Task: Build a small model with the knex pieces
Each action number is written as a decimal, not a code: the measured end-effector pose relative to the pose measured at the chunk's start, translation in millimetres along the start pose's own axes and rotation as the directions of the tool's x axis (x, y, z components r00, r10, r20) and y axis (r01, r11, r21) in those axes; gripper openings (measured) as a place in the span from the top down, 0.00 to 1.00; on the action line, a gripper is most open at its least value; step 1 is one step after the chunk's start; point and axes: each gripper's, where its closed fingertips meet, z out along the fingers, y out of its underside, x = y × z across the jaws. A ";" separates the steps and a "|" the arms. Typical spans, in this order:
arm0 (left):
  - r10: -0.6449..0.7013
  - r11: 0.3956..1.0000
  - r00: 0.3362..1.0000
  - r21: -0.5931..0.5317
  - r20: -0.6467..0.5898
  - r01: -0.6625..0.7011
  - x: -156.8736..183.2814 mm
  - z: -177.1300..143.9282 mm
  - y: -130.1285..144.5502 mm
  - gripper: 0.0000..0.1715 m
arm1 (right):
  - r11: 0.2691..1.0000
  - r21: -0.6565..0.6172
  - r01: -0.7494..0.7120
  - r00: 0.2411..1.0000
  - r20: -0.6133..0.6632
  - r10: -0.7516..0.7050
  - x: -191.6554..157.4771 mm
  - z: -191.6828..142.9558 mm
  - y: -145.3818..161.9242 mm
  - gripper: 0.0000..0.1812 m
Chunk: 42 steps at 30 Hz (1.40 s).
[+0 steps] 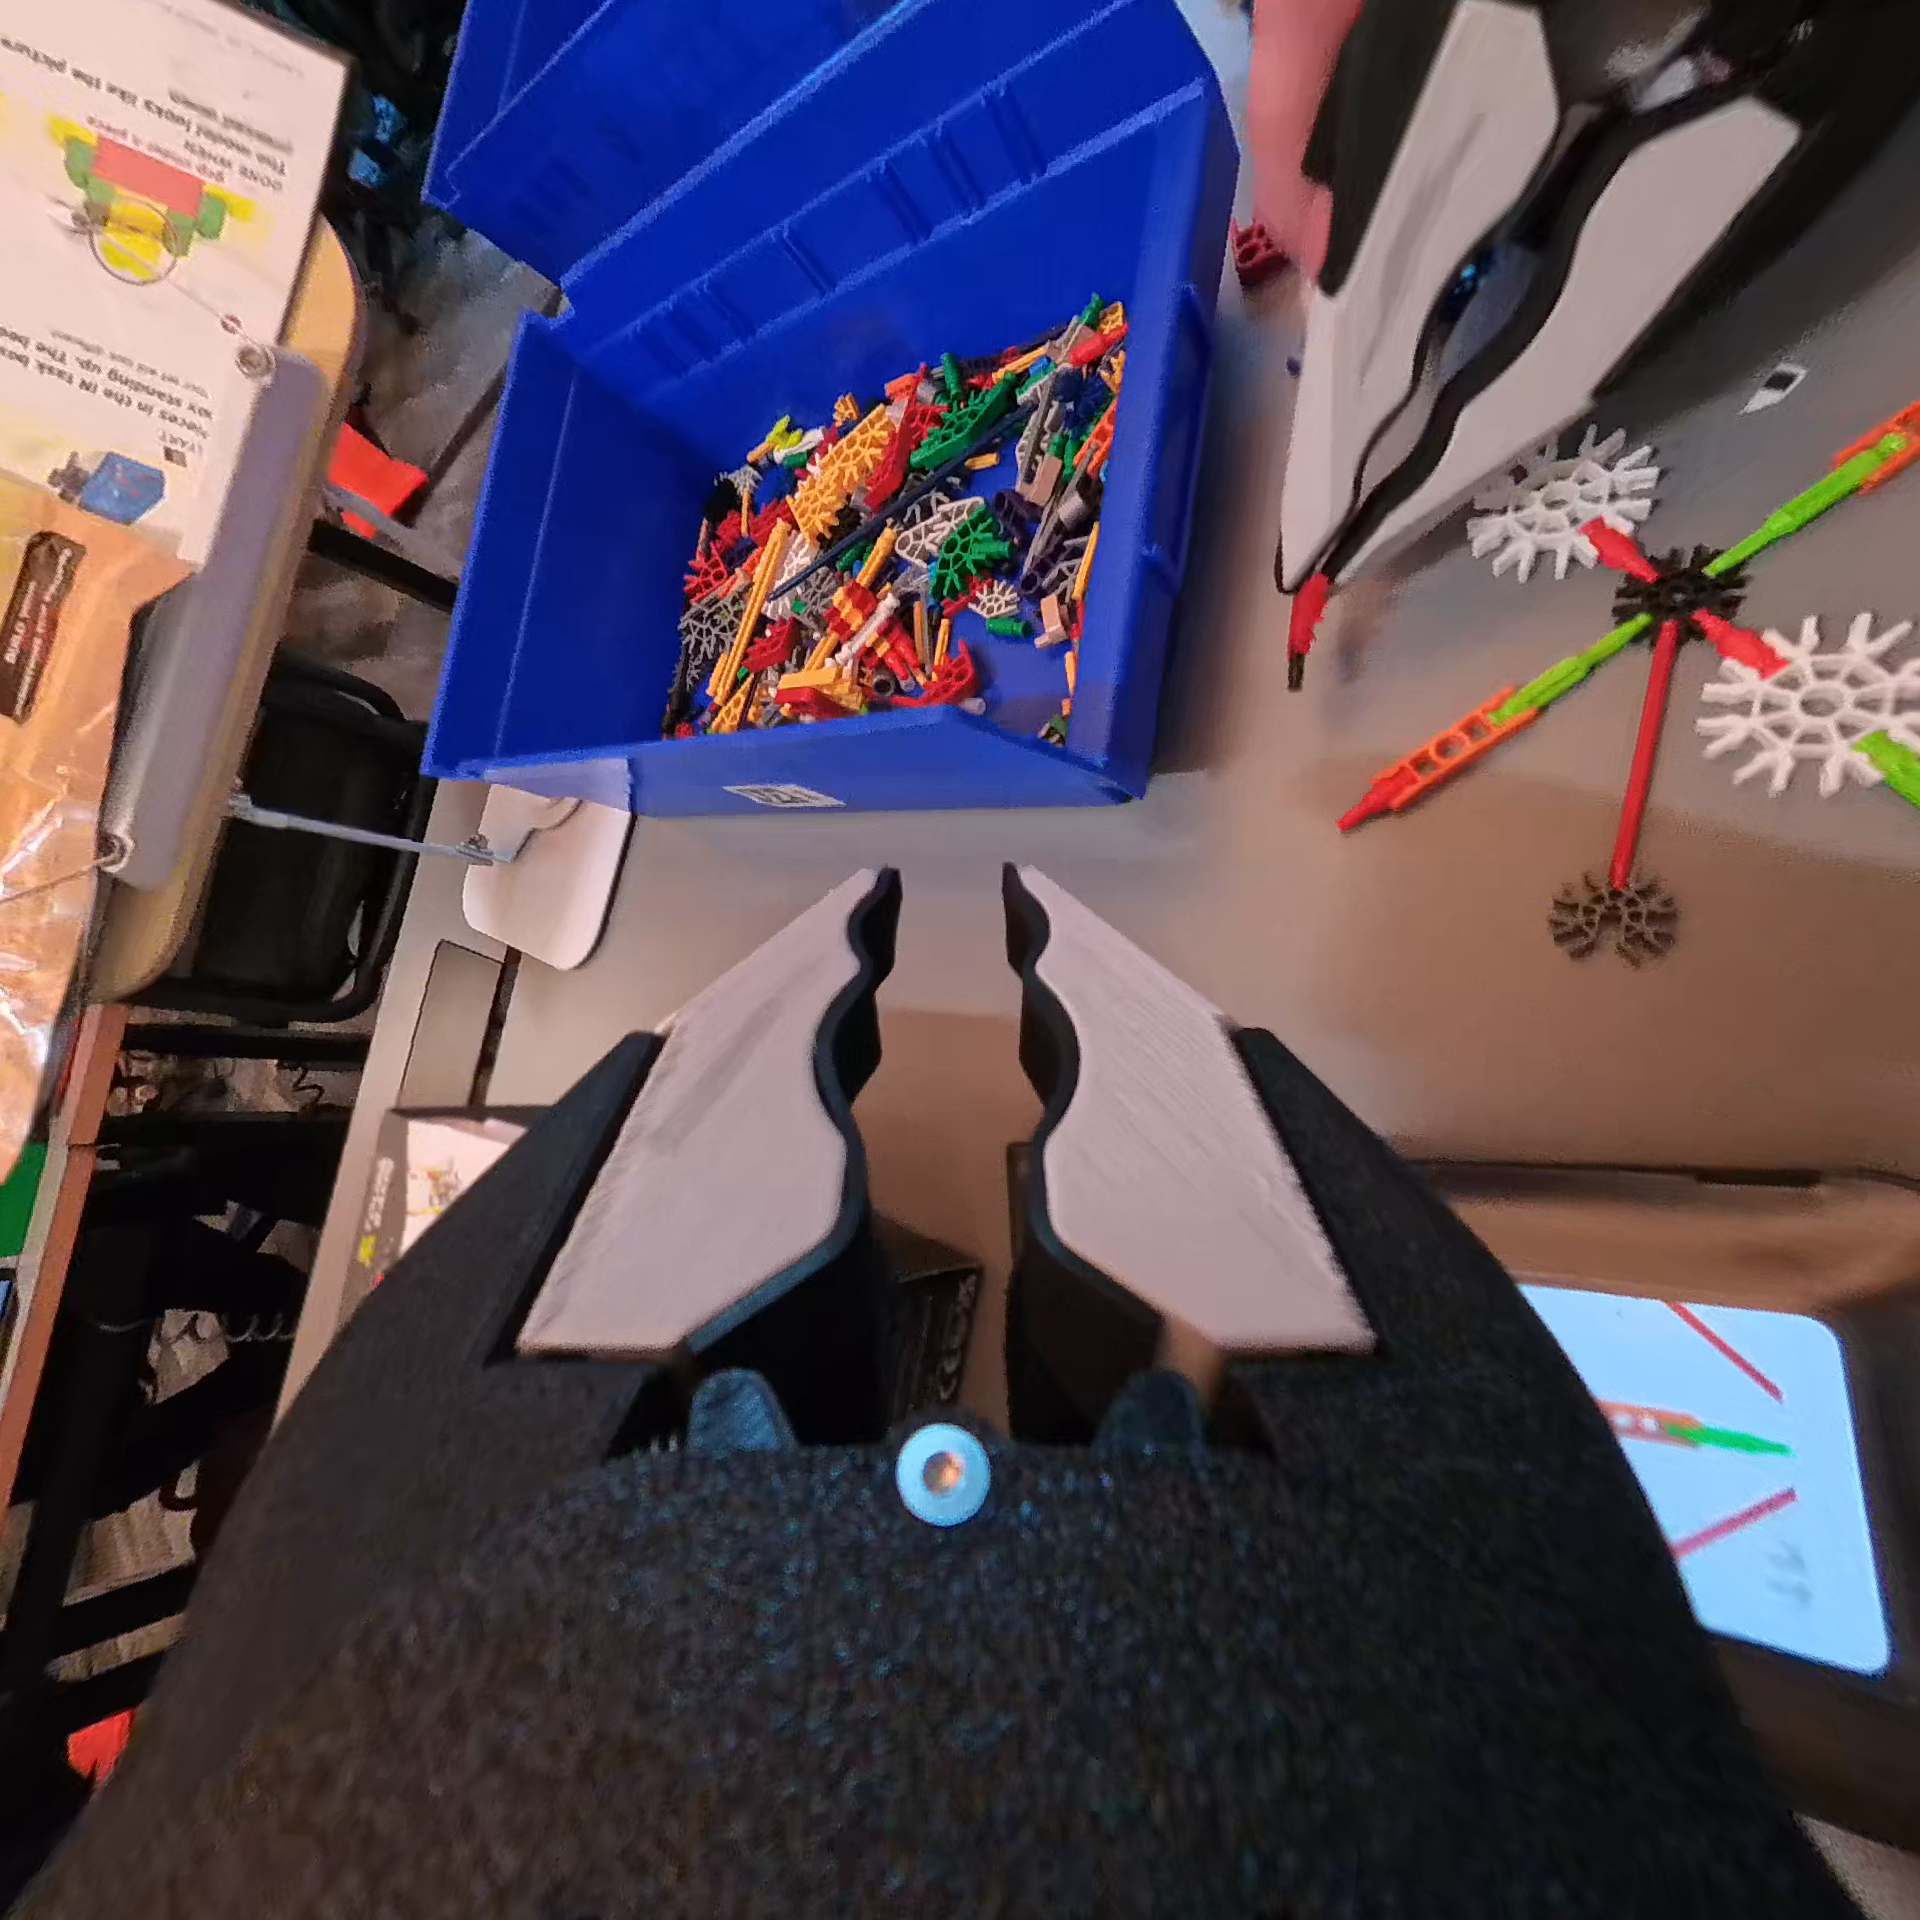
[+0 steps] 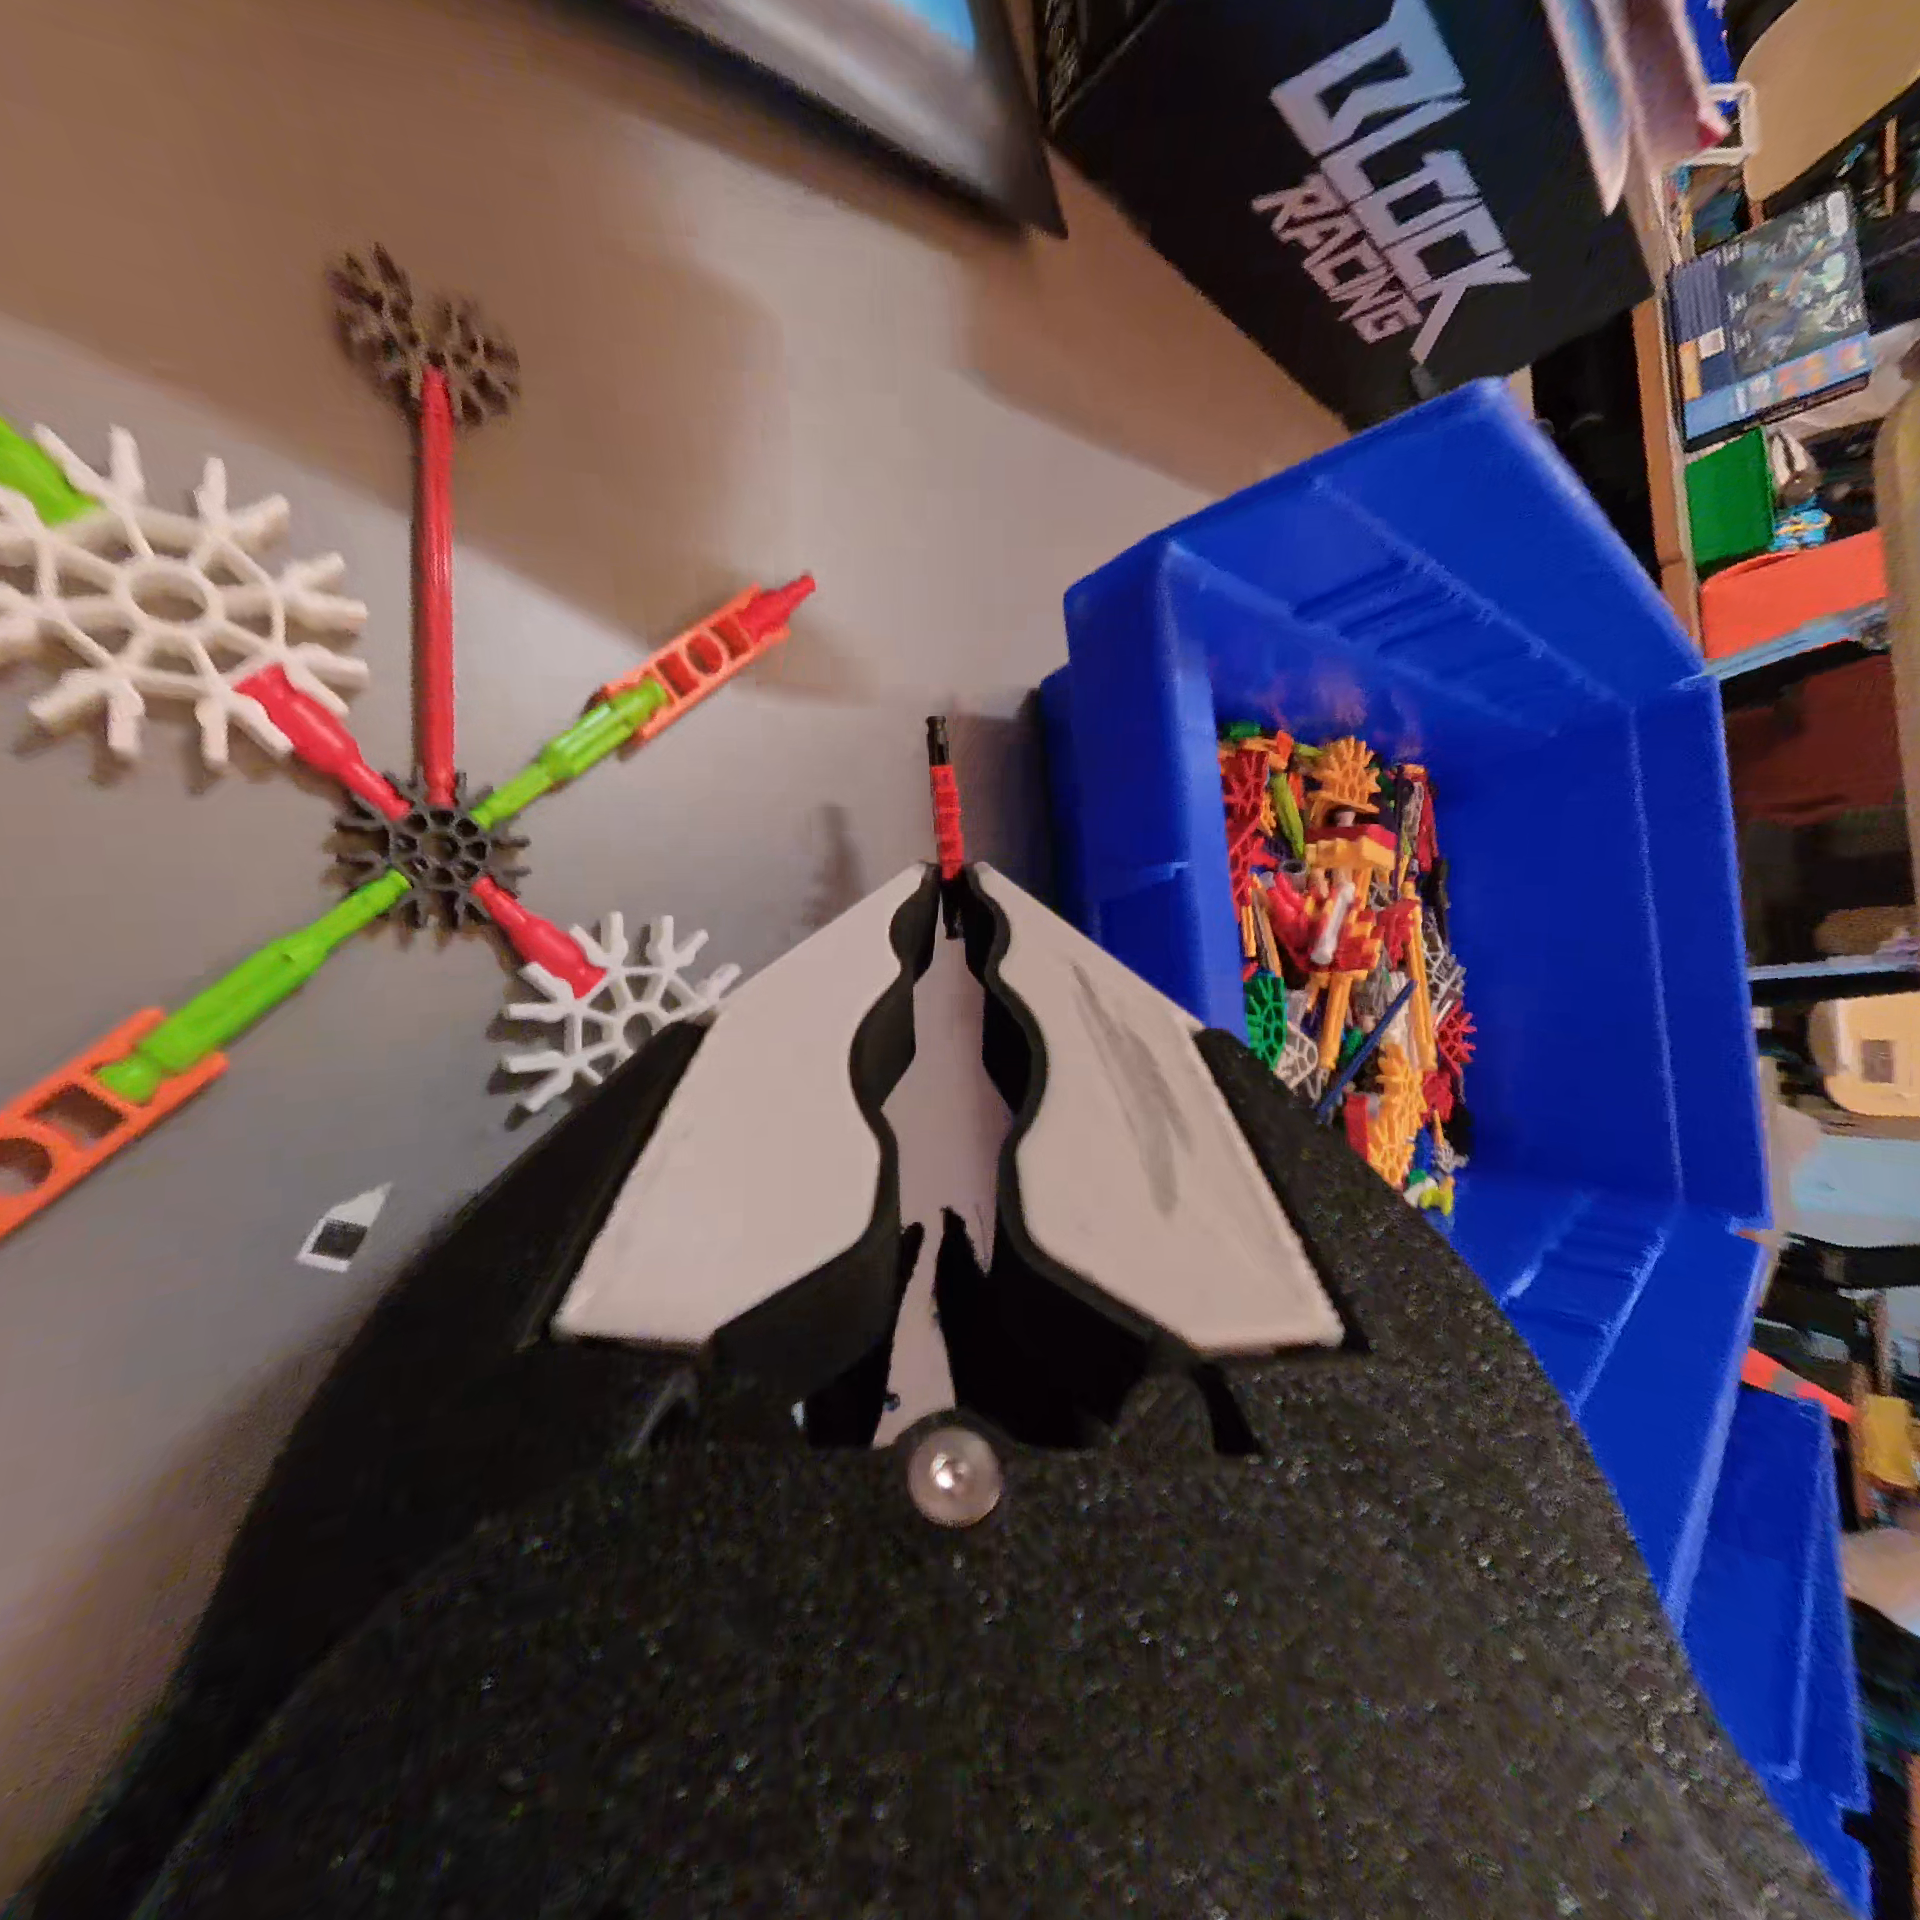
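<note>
A: In the left wrist view, how does the left gripper [image 1: 951, 883] stand?

B: Its jaws are parted with a clear gap and nothing between them. It hangs over bare grey table [image 1: 1195, 935], just short of the blue bin [image 1: 582, 582], which holds a heap of mixed colourful building pieces [image 1: 904, 551].

A: And off to the side?

B: The right gripper [image 1: 1311, 582] shows at upper right, pinching a short red rod [image 1: 1305, 618] whose dark tip points down toward the table. Beside it lies a flat assembly: a black hub [image 1: 1678, 594] with green, red and orange spokes, and white snowflake connectors [image 1: 1558, 504] touching it.

A: What does the right wrist view add?

B: There the right gripper [image 2: 948, 883] is closed tight on the red rod [image 2: 943, 805], which sticks out past the fingertips, close to the blue bin's [image 2: 1132, 790] wall. The black hub [image 2: 434, 847] lies left of it, with a long red rod [image 2: 436, 582] running to a brown connector [image 2: 421, 332]. A black box [image 2: 1351, 177] stands behind the bin.
</note>
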 end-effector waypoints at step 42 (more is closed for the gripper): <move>0.166 0.895 0.576 -0.123 -0.800 -0.428 26.8 170.4 -66.3 0.88 | 0.944 0.270 -0.189 0.981 0.103 0.167 4.5 -34.0 -11.6 0.97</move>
